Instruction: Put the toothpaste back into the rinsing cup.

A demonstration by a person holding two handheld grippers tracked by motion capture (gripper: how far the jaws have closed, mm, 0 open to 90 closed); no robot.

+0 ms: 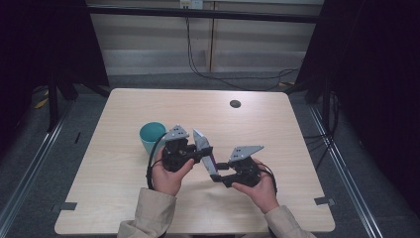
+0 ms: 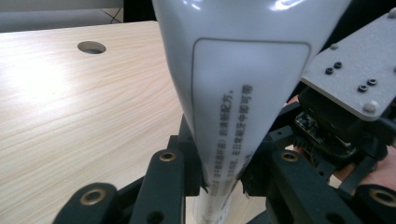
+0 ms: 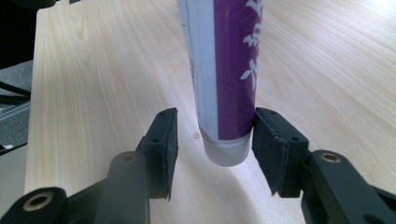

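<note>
Passing: tube (image 1: 205, 151) mid-frame, between the hands
Left gripper (image 2: 223, 179): jaws pinching tube
Right gripper (image 3: 215, 140): jaws spread, apparently clear of cap
Left: setting down, perhaps by cup (image 1: 151, 135)

One tube (image 1: 205, 150), one teal cup (image 1: 151, 135), two hand-held grippers, one table (image 1: 124, 163).
</note>
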